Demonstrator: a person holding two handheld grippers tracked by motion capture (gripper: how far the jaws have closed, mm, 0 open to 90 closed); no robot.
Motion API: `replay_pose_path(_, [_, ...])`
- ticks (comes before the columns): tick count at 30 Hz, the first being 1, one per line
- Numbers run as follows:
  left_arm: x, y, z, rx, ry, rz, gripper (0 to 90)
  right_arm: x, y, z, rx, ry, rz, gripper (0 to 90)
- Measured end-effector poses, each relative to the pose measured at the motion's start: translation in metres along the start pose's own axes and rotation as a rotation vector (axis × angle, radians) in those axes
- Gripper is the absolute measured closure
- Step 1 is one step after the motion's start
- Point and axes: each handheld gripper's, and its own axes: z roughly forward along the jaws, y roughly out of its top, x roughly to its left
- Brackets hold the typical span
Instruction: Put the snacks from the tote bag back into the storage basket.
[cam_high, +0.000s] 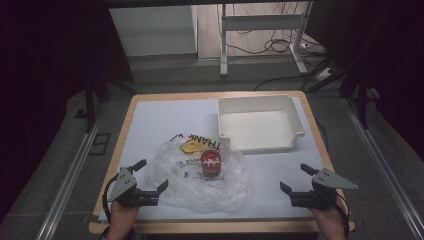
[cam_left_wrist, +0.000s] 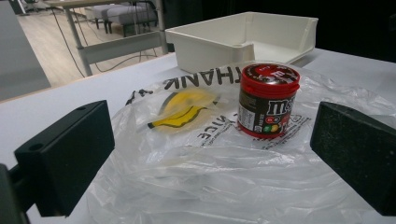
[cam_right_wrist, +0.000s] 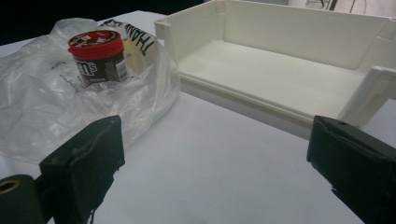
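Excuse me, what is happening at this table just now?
A person holds a gripper in each hand at the near edge of the table. The left gripper and the right gripper both have open jaws and hold nothing. Between them lies a clear plastic bag with a small red-lidded jar standing upright on it. An empty white bin sits farther back on the right. The left gripper points at the bag and jar.
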Motion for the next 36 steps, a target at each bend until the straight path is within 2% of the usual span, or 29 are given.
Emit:
replay_pose_path(15, [-0.001,0.000,0.000,-0.002,0.003,0.011,0.0,0.011,0.004,0.010,0.024,0.023,-0.032,4.3])
replay_pose_path(24, [-0.001,0.001,0.000,-0.002,0.005,0.014,0.0,0.014,0.006,0.013,0.024,0.039,-0.028,4.3])
replay_pose_path(31, [-0.002,0.001,0.000,0.001,0.002,0.020,0.0,0.016,0.009,0.018,0.033,0.061,-0.001,4.2])
replay_pose_path(36, [-0.002,0.001,0.001,0.004,0.004,0.023,0.0,0.018,0.010,0.020,0.039,0.064,-0.006,4.2])
